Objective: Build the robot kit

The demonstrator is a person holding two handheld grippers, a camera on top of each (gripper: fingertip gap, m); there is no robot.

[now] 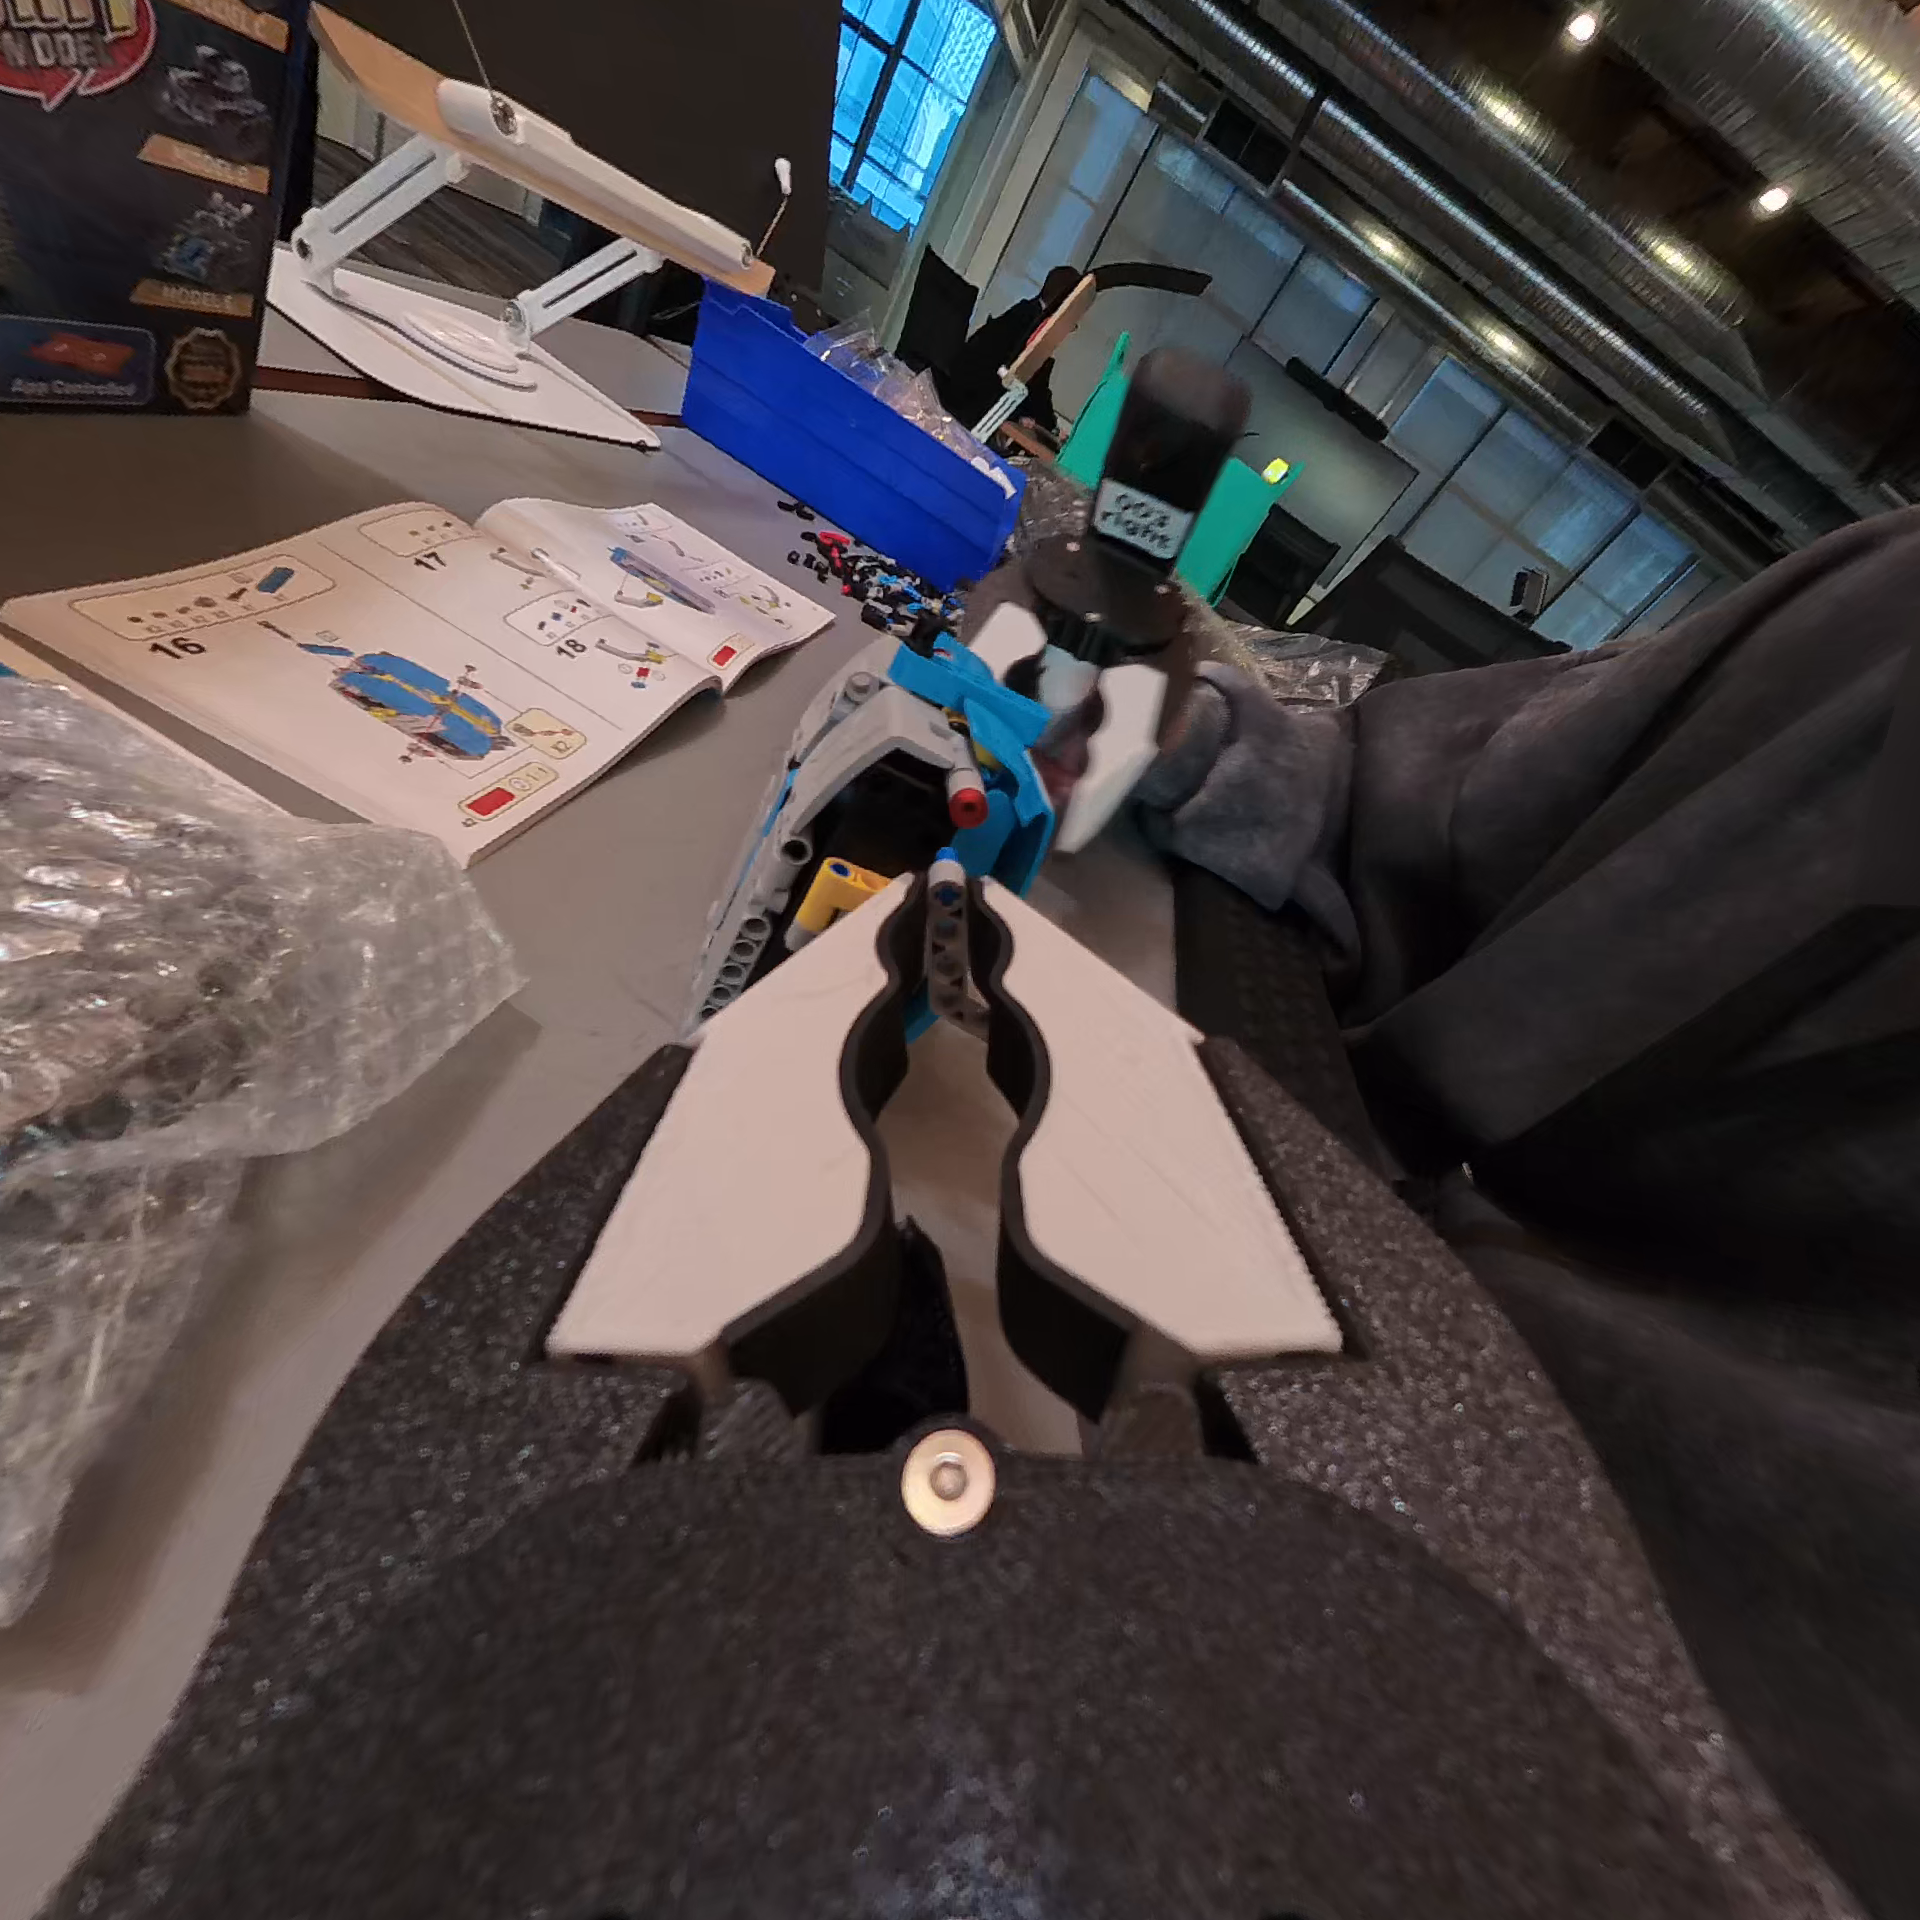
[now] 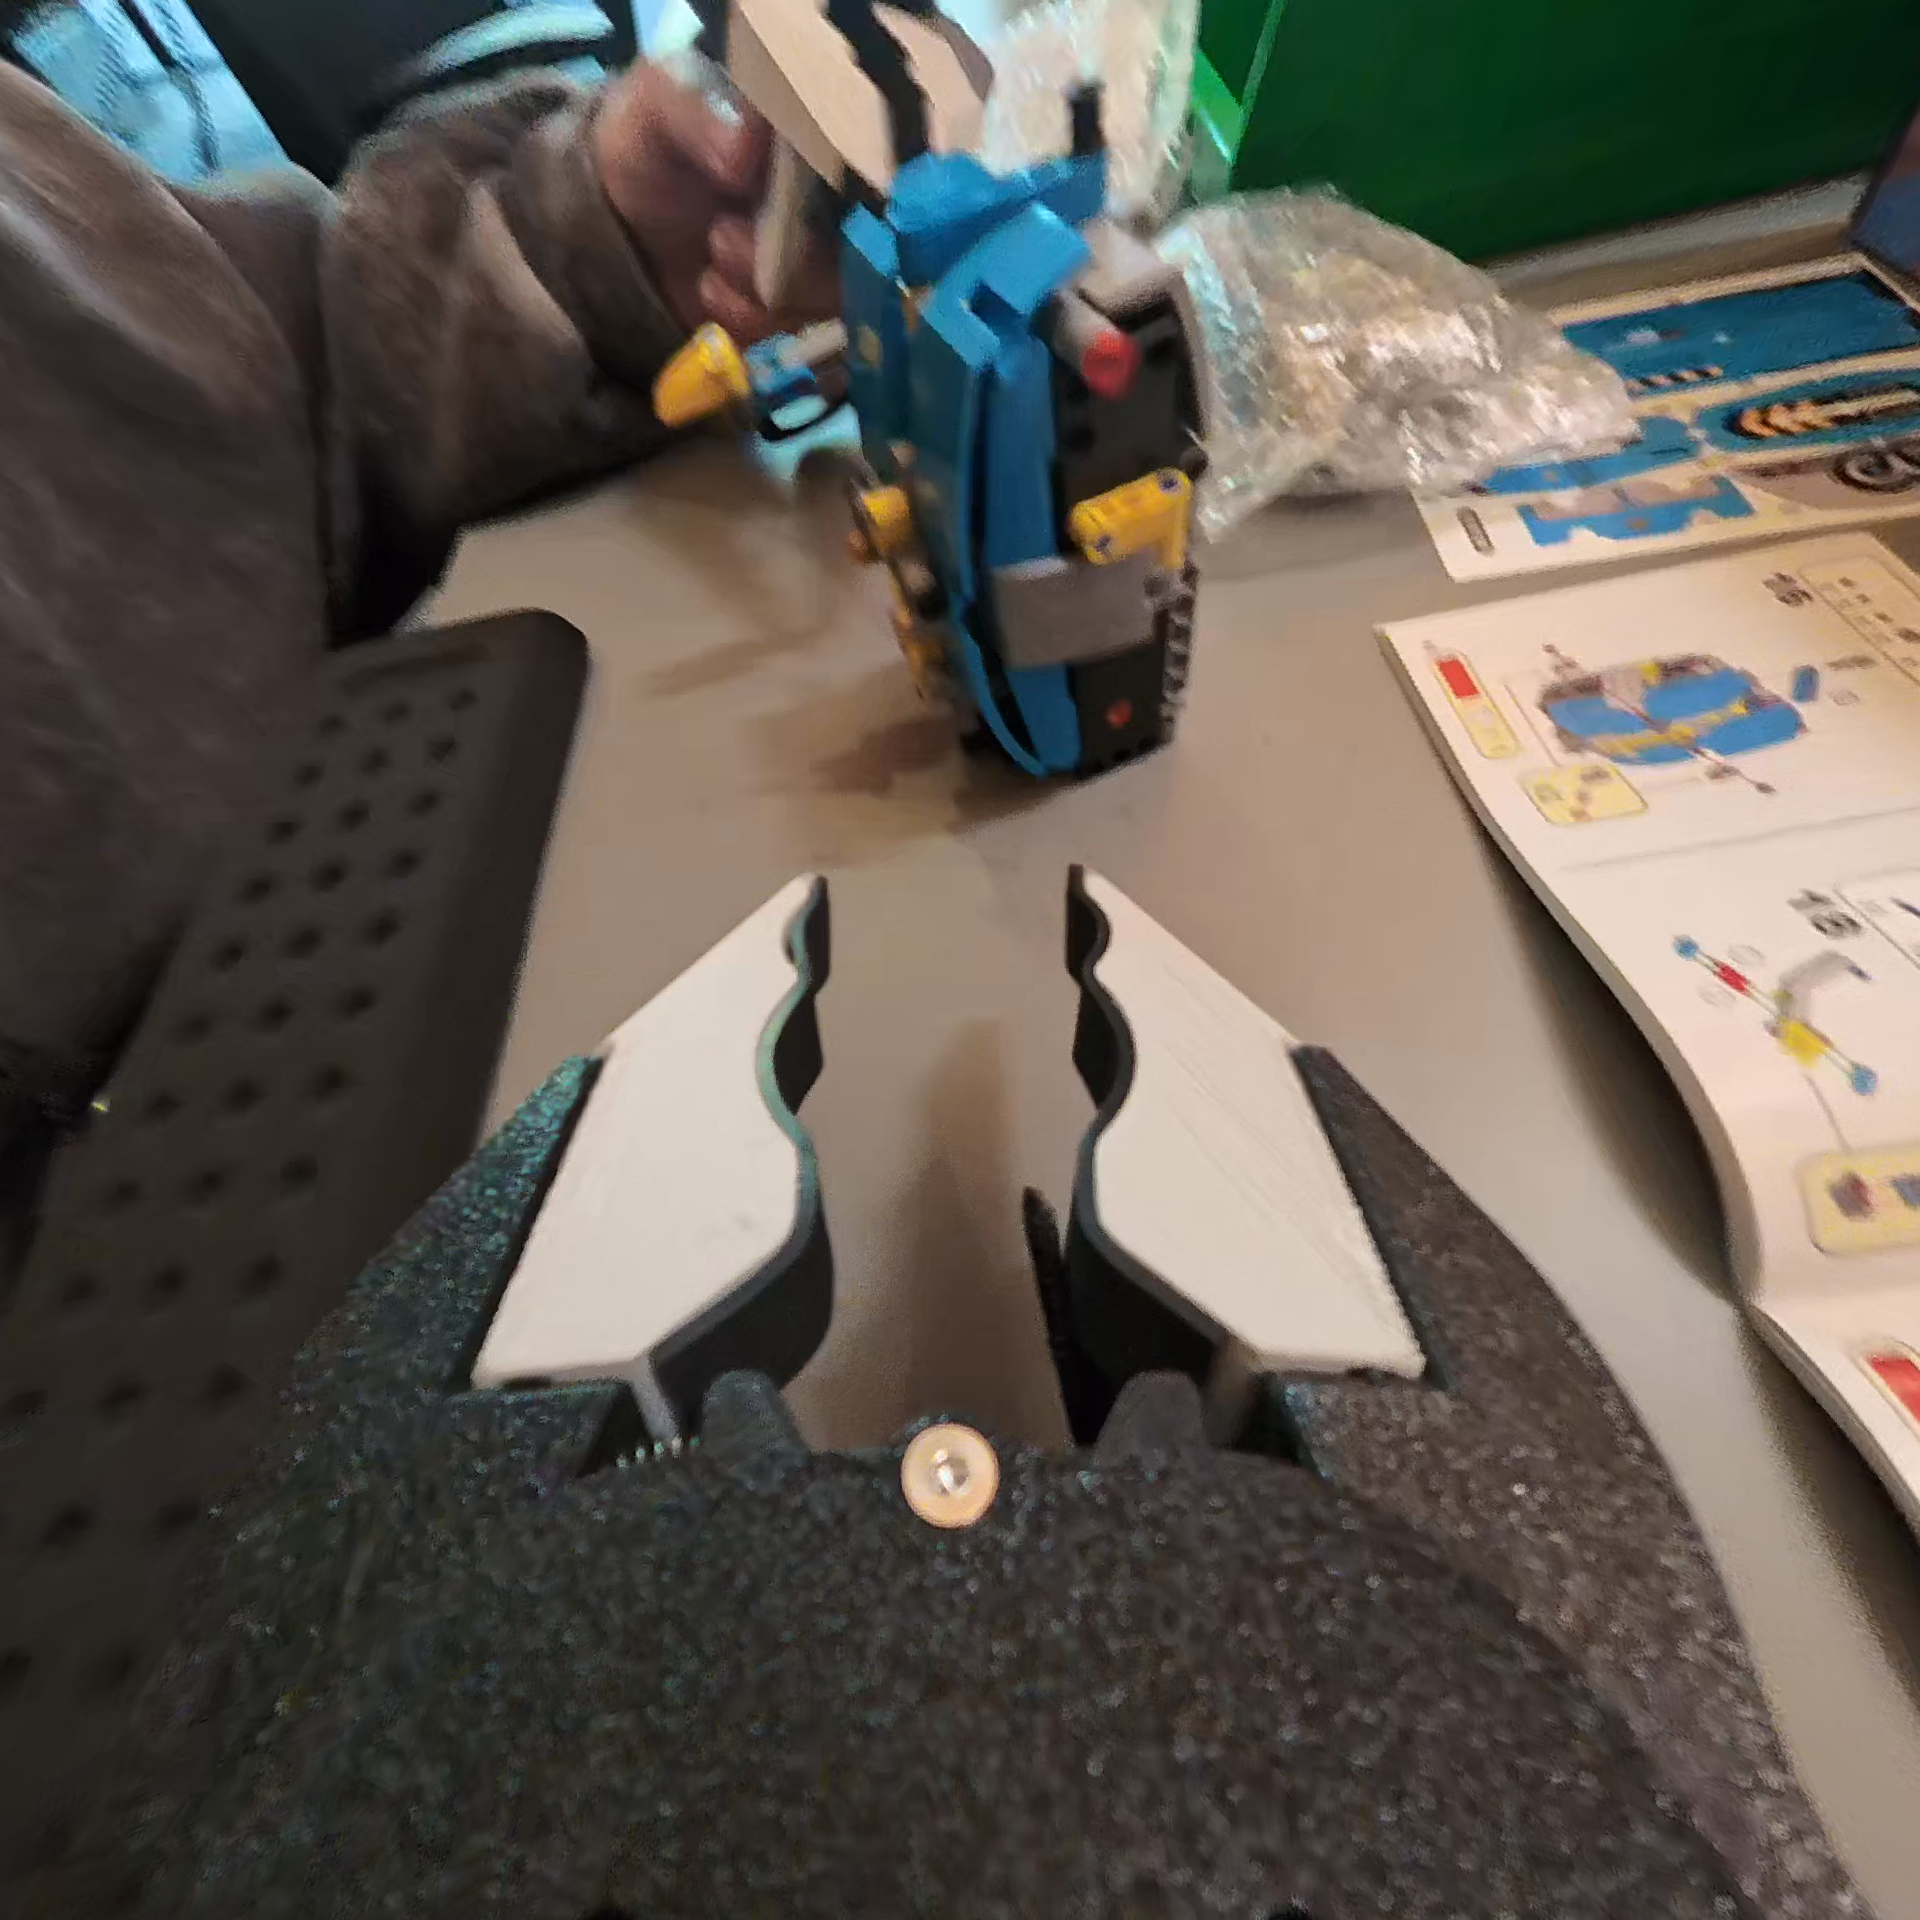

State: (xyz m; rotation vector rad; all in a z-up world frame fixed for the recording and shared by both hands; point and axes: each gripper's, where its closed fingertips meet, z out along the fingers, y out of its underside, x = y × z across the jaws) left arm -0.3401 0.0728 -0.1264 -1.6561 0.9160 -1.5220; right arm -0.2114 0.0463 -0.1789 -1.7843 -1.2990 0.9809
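Note:
A blue, grey and black brick model (image 2: 1023,499) with yellow and red pins stands on end on the grey table (image 2: 727,582). In the left wrist view it (image 1: 894,748) lies just ahead of my fingers. My left gripper (image 1: 948,896) is shut on a thin grey holed beam (image 1: 948,961) at the model's upper end; this gripper also shows at the top of the right wrist view (image 2: 883,94). My right gripper (image 2: 948,881) is open and empty, low over the table, a short way in front of the model's base. It shows beyond the model in the left wrist view (image 1: 1070,696).
An open instruction booklet (image 1: 416,665) (image 2: 1714,831) lies beside the model. Crumpled clear plastic bags (image 1: 156,935) (image 2: 1371,353), a blue bin (image 1: 831,436), a heap of small parts (image 1: 873,587), a dark box (image 1: 125,208) and a white stand (image 1: 499,208) sit around. A person's dark sleeve (image 1: 1558,883) and a black perforated seat (image 2: 260,987) border the table. My right fingertips sit around 15 centimetres from my left ones.

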